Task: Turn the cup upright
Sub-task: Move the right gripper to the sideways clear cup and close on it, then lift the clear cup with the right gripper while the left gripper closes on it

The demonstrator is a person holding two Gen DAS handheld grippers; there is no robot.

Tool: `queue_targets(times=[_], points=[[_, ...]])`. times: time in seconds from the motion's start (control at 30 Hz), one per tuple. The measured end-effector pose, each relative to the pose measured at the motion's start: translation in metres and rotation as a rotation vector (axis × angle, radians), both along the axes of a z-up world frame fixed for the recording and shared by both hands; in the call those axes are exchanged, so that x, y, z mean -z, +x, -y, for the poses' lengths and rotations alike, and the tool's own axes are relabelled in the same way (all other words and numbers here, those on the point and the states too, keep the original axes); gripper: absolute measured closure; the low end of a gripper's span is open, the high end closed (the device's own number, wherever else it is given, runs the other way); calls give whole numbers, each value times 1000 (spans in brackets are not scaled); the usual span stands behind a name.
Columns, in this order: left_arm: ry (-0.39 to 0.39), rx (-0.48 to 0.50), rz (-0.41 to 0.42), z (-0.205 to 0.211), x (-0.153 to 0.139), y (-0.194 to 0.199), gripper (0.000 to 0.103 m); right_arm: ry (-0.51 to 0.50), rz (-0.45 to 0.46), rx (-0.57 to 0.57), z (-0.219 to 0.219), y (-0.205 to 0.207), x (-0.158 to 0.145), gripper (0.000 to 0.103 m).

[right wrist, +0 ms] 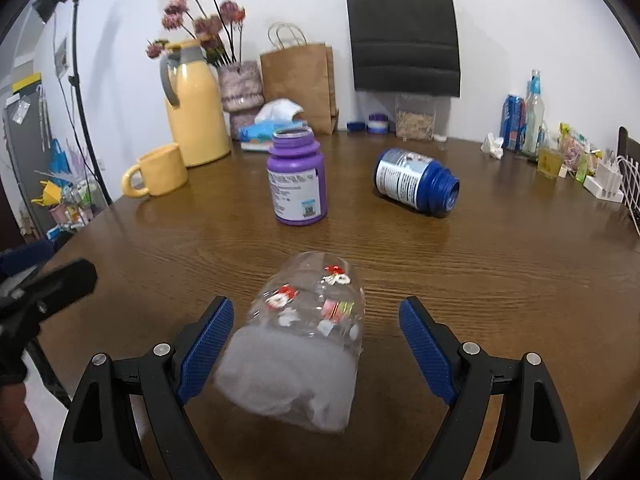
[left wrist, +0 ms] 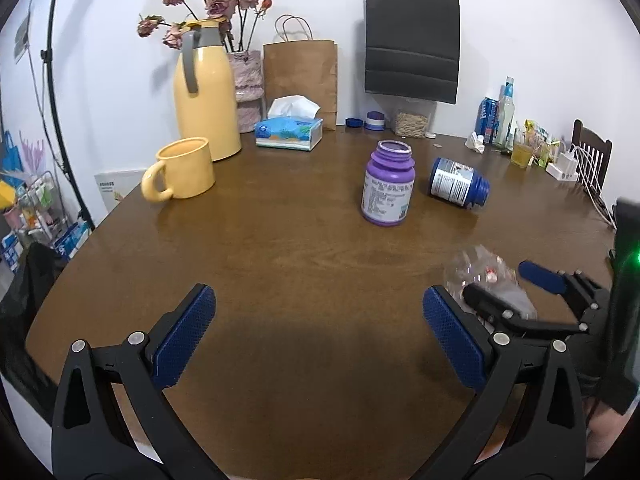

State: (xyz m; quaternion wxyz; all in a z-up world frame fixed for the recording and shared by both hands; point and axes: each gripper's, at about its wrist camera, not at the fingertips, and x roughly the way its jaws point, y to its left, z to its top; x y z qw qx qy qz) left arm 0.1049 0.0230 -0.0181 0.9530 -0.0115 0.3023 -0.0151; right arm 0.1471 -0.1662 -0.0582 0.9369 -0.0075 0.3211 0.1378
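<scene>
A clear plastic cup [right wrist: 304,332] with red, white and pink stickers lies tilted on its side on the brown table [right wrist: 500,280], its frosted end toward the camera. My right gripper [right wrist: 316,340] is open, one finger on each side of the cup; I cannot tell whether they touch it. In the left wrist view the cup [left wrist: 484,276] shows at the right, between the right gripper's blue pads [left wrist: 540,277]. My left gripper [left wrist: 316,340] is open and empty above bare table, left of the cup.
A purple bottle [right wrist: 298,178] stands upright mid-table and a blue bottle [right wrist: 416,182] lies on its side. A yellow mug [left wrist: 182,170], yellow thermos [left wrist: 206,92], tissue box [left wrist: 289,130], paper bags and flower vase stand at the back. Drinks and clutter sit at the far right.
</scene>
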Motion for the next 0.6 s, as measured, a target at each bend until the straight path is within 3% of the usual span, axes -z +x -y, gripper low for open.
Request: queue_targets(times=[0.2,0.4,0.5,0.6], points=[[-8,43,-34,11,1,25,0,6,-4,-50,10,6,-2,32],[0,126,-76,35,6,46,0,6,-26,-215,14,4,-2,34],[-14,184,-94,47,8,60,0,-58,-25,-326,7,-1,3,34],[-36,216,-133,58,11,78,3,-148,-11,-335,4,-5,7,34]])
